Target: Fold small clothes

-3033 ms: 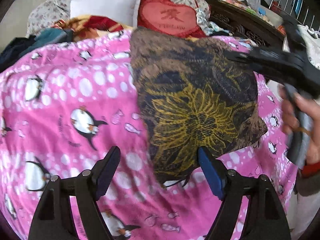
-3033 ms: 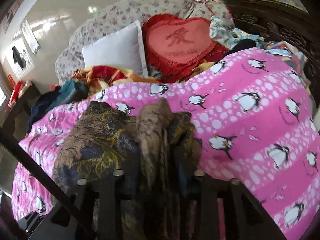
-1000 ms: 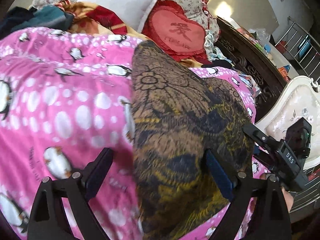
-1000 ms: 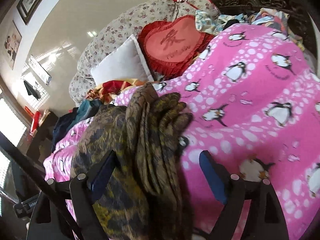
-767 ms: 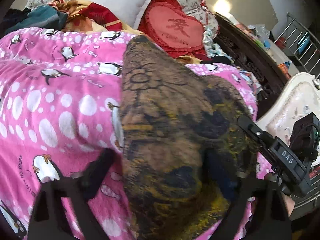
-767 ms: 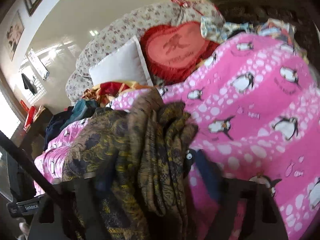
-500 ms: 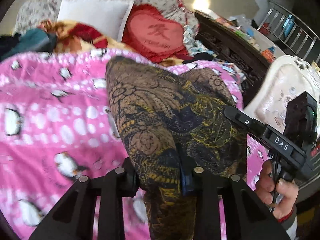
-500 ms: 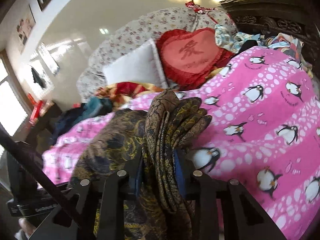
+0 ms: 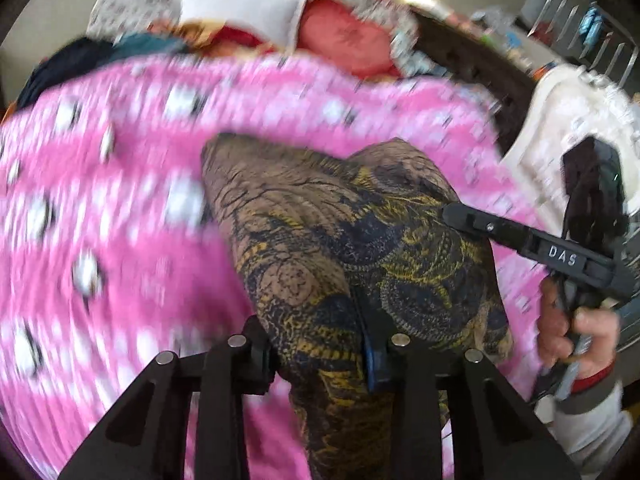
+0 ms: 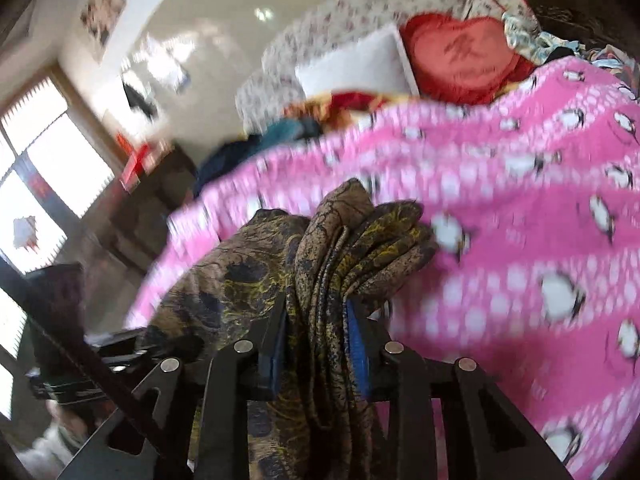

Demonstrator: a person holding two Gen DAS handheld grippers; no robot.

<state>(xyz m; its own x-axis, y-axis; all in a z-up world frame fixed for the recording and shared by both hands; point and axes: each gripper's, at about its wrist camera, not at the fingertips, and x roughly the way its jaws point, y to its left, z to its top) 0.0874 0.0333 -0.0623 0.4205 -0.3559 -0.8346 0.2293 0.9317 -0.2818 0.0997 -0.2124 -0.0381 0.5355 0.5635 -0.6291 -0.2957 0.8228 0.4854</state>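
A brown garment with yellow and dark blue print (image 9: 352, 240) hangs between both grippers above a pink penguin blanket (image 9: 112, 216). My left gripper (image 9: 320, 344) is shut on one bunched edge of it. My right gripper (image 10: 318, 340) is shut on the other edge, where several folded layers (image 10: 352, 240) stick out past the fingers. The right gripper also shows in the left wrist view (image 9: 532, 240), held by a hand at the right of the garment. The background is motion blurred.
A red heart cushion (image 9: 348, 40), a white pillow (image 9: 240, 12) and a floral pillow (image 10: 328, 28) lie at the head of the bed. Dark clothes (image 9: 80, 60) are piled at the left. A dark carved bed frame (image 9: 472, 64) and a white chair (image 9: 568, 128) stand at the right.
Both grippers went from open around the garment's edges to shut on them, then lifted it off the blanket and pulled it nearer. The views swing and blur.
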